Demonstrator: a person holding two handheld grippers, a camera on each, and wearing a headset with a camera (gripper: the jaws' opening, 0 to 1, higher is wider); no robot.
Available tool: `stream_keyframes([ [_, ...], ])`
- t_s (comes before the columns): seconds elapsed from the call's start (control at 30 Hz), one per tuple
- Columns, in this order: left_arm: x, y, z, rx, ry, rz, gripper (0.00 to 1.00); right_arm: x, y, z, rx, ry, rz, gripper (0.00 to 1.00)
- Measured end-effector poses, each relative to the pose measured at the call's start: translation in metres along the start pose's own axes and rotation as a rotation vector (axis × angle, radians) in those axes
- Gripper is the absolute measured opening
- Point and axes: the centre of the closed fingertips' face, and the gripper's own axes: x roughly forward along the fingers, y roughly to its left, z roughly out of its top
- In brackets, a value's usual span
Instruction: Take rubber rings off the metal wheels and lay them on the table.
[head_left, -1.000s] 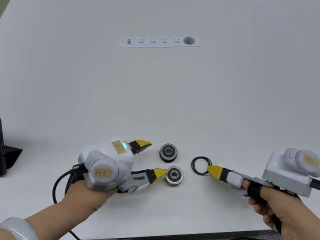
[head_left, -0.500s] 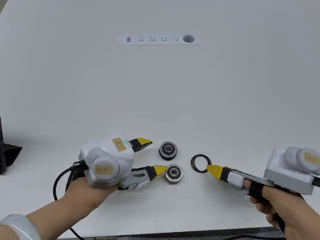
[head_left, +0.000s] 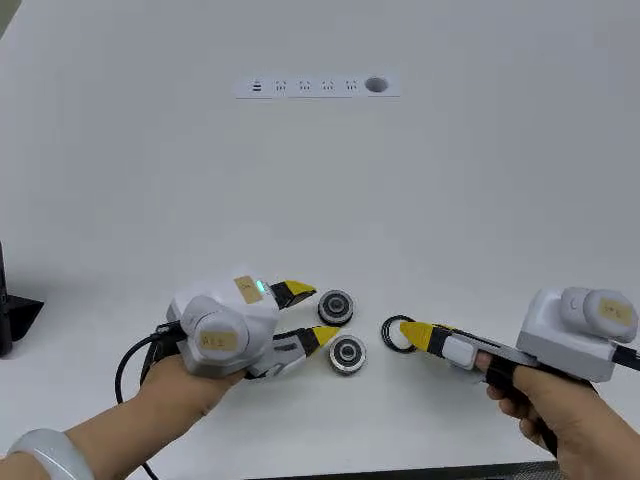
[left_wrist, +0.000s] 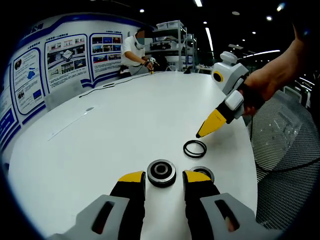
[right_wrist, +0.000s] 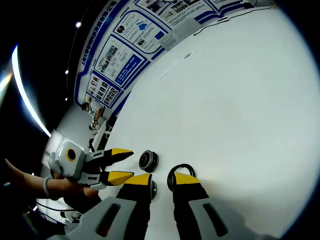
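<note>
Two small metal wheels lie near the table's front edge. The far wheel (head_left: 336, 306) (left_wrist: 161, 172) has a black band around it. The near wheel (head_left: 347, 352) (left_wrist: 205, 171) shows a grey rim and is partly hidden behind a finger in the left gripper view. A loose black rubber ring (head_left: 396, 333) (left_wrist: 194, 148) (right_wrist: 176, 171) lies flat to their right. My left gripper (head_left: 311, 313) (left_wrist: 164, 178) is open, the far wheel just ahead between its tips. My right gripper (head_left: 414, 333) (right_wrist: 161, 181) is narrowly open, one tip over the ring.
A white power strip (head_left: 316, 87) lies at the far middle of the white table (head_left: 450, 200). A black object (head_left: 12, 308) sits at the left edge. A black cable (head_left: 130, 360) trails from the left gripper.
My left gripper has slid right, closer to the far wheel. My right gripper has moved left, its tip now over the loose ring. The wheels and ring have stayed put.
</note>
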Motion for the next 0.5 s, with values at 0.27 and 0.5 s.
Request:
stream_keyframes([
  [0.27, 0.007, 0.001, 0.000, 0.019, 0.013, 0.000, 0.23, 0.014, 0.014, 0.003, -0.035, 0.016, 0.030, 0.18],
  [0.5, 0.014, 0.002, -0.004, 0.032, 0.046, 0.007, 0.18, 0.023, 0.023, 0.003, -0.048, 0.028, 0.051, 0.18],
])
